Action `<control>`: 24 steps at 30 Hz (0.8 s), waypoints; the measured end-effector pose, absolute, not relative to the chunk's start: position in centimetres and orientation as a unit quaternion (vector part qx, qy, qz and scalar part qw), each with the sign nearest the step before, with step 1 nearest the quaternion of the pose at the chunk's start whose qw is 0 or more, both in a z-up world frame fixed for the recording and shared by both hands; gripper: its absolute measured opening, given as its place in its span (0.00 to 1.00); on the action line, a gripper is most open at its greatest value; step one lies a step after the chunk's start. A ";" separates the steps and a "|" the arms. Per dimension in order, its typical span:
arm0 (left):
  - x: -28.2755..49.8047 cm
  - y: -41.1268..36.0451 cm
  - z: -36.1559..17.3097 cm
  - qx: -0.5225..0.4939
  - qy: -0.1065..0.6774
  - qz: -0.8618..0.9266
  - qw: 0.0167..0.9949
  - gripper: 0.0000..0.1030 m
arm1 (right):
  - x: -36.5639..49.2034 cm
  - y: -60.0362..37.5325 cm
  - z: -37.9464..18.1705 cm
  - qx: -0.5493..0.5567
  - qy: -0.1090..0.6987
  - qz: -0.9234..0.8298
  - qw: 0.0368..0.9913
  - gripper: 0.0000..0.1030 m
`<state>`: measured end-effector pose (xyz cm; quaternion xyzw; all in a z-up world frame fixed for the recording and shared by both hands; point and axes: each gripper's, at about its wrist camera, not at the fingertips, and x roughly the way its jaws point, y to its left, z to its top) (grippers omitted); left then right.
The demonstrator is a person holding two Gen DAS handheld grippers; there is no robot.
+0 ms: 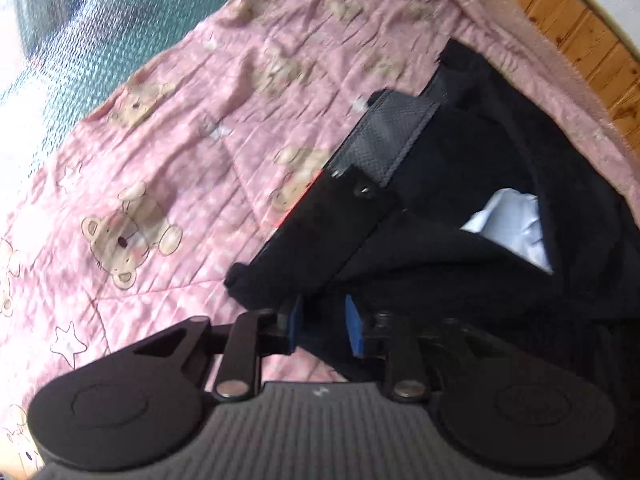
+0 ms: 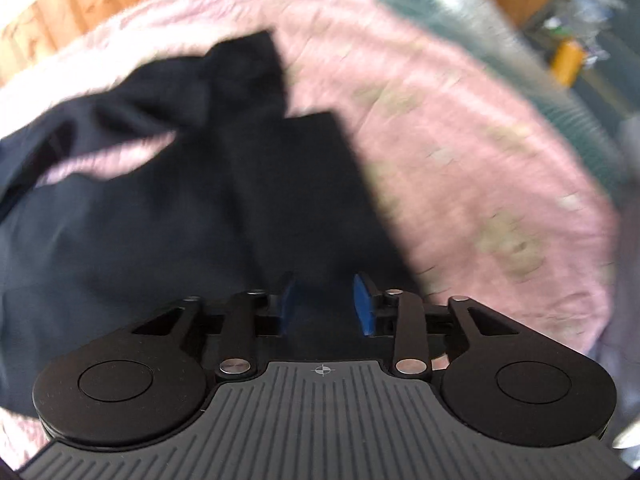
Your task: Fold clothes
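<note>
Open quilt point(image 1: 168, 152) is seen to the left of the dark garment point(image 1: 472, 248), with nothing lying on it. In the left wrist view the right gripper point(image 1: 384, 140) is seen reaching over the garment's left edge. A wooden board point(image 1: 580, 40) bounds the bed's far side. Beyond the quilt's other edge, cluttered objects point(image 2: 580, 20) are seen, blurred.

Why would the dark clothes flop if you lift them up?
The dark clothes lie in soft wrinkles and folds on the pink blanket, so they would probably droop and hang. They look thin, likely light. Pushed, they would probably bunch up rather than slide flat.
</note>
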<state>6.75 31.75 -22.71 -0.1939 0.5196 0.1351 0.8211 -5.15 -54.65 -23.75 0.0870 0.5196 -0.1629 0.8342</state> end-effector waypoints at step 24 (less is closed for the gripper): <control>23.4 23.7 -17.0 -0.213 0.487 0.004 0.847 0.46 | 11.2 -52.9 -24.8 0.544 0.401 -0.168 0.717 0.65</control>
